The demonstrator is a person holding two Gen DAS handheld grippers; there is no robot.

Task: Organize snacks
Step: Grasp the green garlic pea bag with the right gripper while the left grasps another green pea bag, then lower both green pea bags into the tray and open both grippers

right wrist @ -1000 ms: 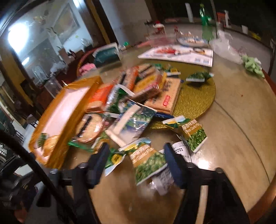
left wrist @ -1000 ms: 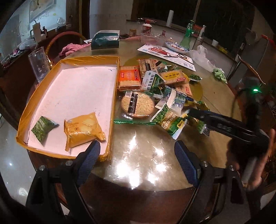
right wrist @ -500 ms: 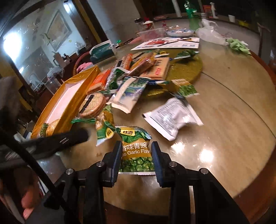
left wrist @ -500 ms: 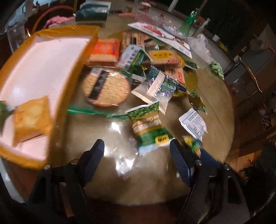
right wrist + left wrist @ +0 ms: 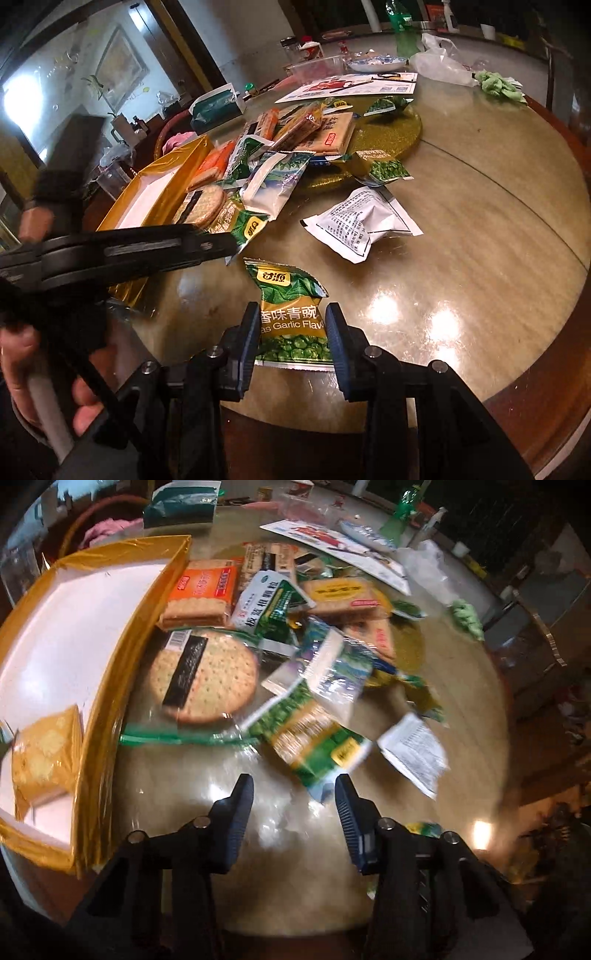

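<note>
The right gripper [image 5: 291, 325] is pinching the garlic pea packet [image 5: 291, 317] across its width, long axis lying ahead, while the left gripper [image 5: 293, 794], jaws narrowing on nothing, is pointing at another green packet [image 5: 314, 746].

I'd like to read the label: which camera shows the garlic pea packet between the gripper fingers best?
The right wrist view: the garlic pea packet sits sharp and central, pinched by the right gripper. The left wrist view shows only a blurred green edge.
</note>
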